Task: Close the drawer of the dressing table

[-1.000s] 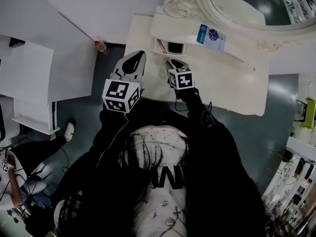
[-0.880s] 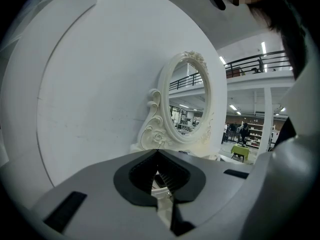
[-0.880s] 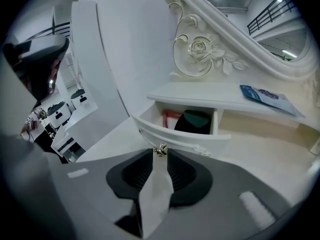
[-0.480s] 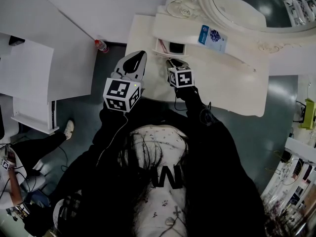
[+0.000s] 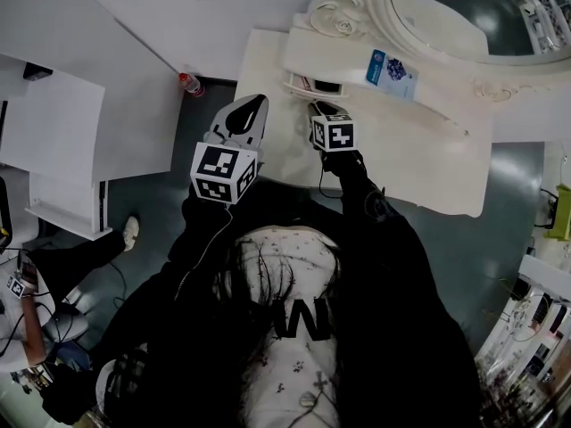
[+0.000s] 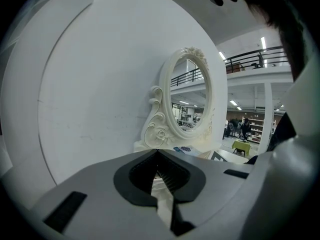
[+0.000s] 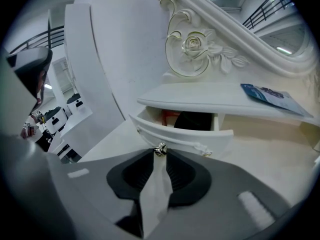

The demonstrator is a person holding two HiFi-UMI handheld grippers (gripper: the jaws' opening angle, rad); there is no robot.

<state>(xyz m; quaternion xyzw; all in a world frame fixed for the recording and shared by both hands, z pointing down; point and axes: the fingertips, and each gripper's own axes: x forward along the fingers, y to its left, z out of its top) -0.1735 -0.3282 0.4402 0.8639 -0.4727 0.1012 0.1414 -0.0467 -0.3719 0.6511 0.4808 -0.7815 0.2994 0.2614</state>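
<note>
Silver knob point(image 7: 160, 149) of the part-open white drawer point(image 7: 175, 134) right at the tips of clenched right tongs point(image 7: 159, 158); left tongs point(image 6: 158, 153) clenched too (empty)

R hand-held gripper point(image 5: 319, 107) at part-open drawer point(image 5: 312, 86), L hand-held gripper point(image 5: 252, 107) beside.

We see a blue-and-white leaflet point(image 5: 390, 68) lying flat about midway along the raised shelf point(image 5: 437, 96). A red-capped bottle point(image 5: 189, 85) sits on the floor point(image 5: 152, 203) at the wall's foot. At far left, a seated person point(image 5: 40, 283) is beside a white desk point(image 5: 53, 141).
</note>
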